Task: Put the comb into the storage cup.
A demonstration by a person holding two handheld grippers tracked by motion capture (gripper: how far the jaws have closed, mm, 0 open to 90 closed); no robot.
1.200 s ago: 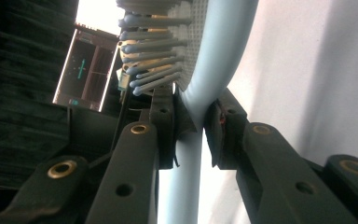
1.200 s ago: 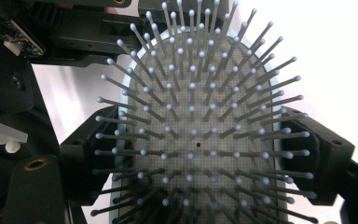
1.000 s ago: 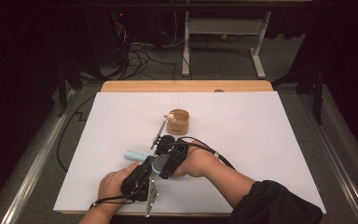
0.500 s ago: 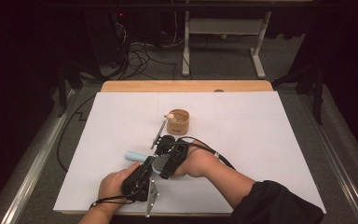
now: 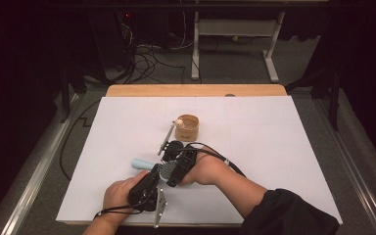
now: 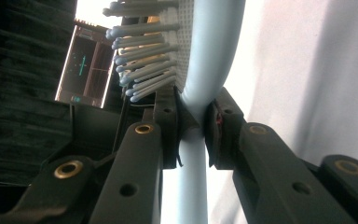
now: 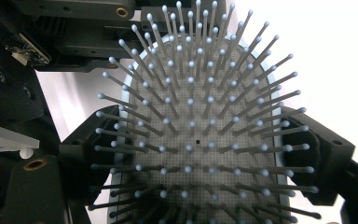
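Low over the white desk [image 5: 284, 147], the left gripper [image 6: 192, 128] has its fingers clamped on the neck of a pale blue hairbrush [image 7: 200, 154]. The right gripper [image 7: 205, 158] has its fingers pressed on either edge of the bristled head.

In the high view, the two hands and their claws hid most of the pale blue hairbrush [image 5: 142, 163], leaving its handle end poking out to the left. The left claw view cut the brush handle [image 6: 192, 186] off at the bottom edge and its bristle head at the top, while the right claw view cropped the head [image 7: 200, 154] at the bottom. What lay inside the small wooden bowl [image 5: 188, 128] farther off was too small to tell.
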